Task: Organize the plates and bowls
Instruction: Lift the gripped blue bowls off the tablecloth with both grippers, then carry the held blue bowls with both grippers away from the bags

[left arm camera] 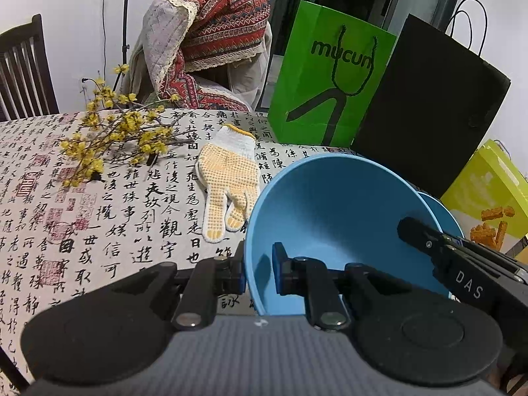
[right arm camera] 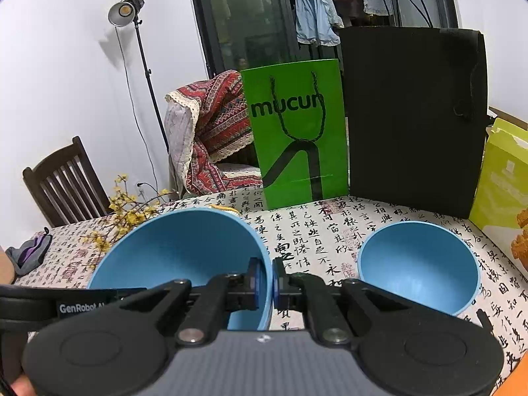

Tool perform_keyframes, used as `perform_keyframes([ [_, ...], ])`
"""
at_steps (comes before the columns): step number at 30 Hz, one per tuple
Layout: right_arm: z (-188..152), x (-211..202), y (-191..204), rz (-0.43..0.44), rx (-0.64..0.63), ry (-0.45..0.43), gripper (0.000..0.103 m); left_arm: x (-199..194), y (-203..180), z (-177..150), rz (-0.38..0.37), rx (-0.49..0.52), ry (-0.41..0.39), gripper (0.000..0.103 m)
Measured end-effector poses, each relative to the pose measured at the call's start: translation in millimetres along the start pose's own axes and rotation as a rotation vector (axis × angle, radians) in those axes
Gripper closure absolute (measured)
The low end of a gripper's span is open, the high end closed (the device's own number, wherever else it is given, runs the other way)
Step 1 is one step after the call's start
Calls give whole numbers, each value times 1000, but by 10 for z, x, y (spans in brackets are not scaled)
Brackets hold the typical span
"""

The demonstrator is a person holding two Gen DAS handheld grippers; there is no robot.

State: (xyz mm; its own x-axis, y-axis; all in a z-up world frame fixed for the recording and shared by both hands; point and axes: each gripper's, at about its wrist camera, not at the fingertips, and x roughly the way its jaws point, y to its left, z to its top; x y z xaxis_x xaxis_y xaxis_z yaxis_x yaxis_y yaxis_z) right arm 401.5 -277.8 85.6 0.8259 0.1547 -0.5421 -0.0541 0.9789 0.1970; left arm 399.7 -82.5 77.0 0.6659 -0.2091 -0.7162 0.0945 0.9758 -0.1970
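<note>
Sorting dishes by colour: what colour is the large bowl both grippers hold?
Plain light blue large plastic bowl, clearest in the right wrist view.

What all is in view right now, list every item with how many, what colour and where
large blue plastic bowl: one, blue, tilted, held at opposite rims by both claws
smaller blue plastic bowl: one, blue, on the tablecloth, right of the held bowl
calligraphy-print tablecloth: one, cream with black characters, covering the table
dotted work glove: one, white and yellow, flat on the cloth
yellow blossom branch: one, far left of the cloth
green paper bag: one, standing at the table's back edge
black paper bag: one, right of the green bag
yellow-green box: one, far right
patterned red blanket: one, draped behind the table
dark wooden chair: one, left
studio lamp: one, by the wall
left claw: shut on bowl rim
right claw: shut on bowl rim
</note>
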Motion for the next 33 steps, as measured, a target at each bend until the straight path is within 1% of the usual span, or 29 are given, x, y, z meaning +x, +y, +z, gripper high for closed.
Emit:
perform_keyframes([
  [22,-169,-434,267,30,-11,-30,95,-556,156,-296,22,-14,-45,88],
  [33,-260,-599,389,45,-19,-40,95,-760,247,-434,30,-21,-64,88],
])
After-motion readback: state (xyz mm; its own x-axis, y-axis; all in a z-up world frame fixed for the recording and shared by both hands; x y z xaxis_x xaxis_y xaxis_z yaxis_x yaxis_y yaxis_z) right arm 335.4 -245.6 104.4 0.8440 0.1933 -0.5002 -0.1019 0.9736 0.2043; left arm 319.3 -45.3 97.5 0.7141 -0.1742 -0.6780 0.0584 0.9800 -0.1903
